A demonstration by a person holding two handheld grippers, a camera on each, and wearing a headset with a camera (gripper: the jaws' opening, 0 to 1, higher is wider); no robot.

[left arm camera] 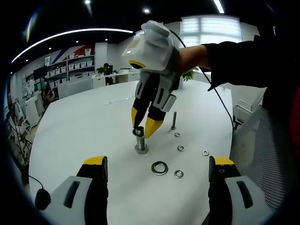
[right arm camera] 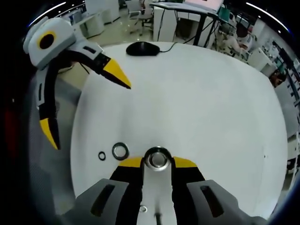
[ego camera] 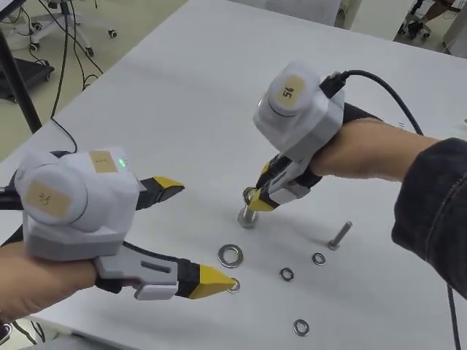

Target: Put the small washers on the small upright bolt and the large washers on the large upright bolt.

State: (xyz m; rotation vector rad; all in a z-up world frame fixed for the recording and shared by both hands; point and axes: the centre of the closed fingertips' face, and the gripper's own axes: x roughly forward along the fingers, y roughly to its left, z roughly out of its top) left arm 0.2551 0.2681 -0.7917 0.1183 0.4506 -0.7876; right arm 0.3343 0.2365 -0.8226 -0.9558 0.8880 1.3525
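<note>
In the head view, my right gripper [ego camera: 257,198] is clenched on a large washer [ego camera: 250,195], a flat steel ring. It is held at the top of the large upright bolt [ego camera: 246,217], which stands on its hex head on the smooth white desk [ego camera: 182,95]. My left gripper [ego camera: 203,233] is released, its yellow-tipped jaws spread wide around nothing. A loose large washer [ego camera: 230,255] lies flat near the bolt's base. I count four small washers [ego camera: 287,274], thin shiny rings scattered on the desk, one of them right at the left gripper's lower tip. The small bolt [ego camera: 339,235], slim and grey, sits apart to the right.

In the left gripper view, my own jaws rise well apart. The right gripper reaches down onto the large bolt's threaded shank. Behind the washers, the small bolt stands upright on its head.

In the right gripper view, the yellow tips close on either side of the ring, and the bolt's round end shows through its hole. I cannot tell whether the ring is already around the thread. The loose large washer and one small washer lie to the left.
</note>
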